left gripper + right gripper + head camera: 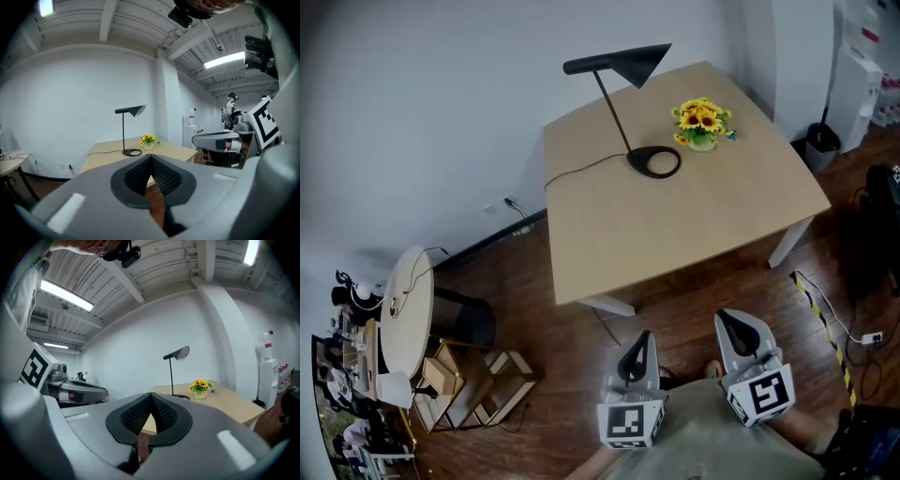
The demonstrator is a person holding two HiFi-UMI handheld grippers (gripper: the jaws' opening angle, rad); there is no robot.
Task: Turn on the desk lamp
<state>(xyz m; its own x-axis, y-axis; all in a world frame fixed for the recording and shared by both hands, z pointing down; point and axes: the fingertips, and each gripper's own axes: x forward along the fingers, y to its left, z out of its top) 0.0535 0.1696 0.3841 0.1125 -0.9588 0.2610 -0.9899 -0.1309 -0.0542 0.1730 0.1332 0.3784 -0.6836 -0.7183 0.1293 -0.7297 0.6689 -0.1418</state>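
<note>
head view: left claw (642, 336), right claw (725, 318) closed, short of table's (675, 234) near edge

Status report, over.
Left tool, right tool: shut, empty, short of light wooden table. Black cone-shade desk lamp untouched. Yellow sunflower pot beside its base, apart.

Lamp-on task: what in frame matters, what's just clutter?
Job: desk lamp; left gripper; right gripper, both shut and empty.
Lying about: sunflower pot; round side table; bin.
</note>
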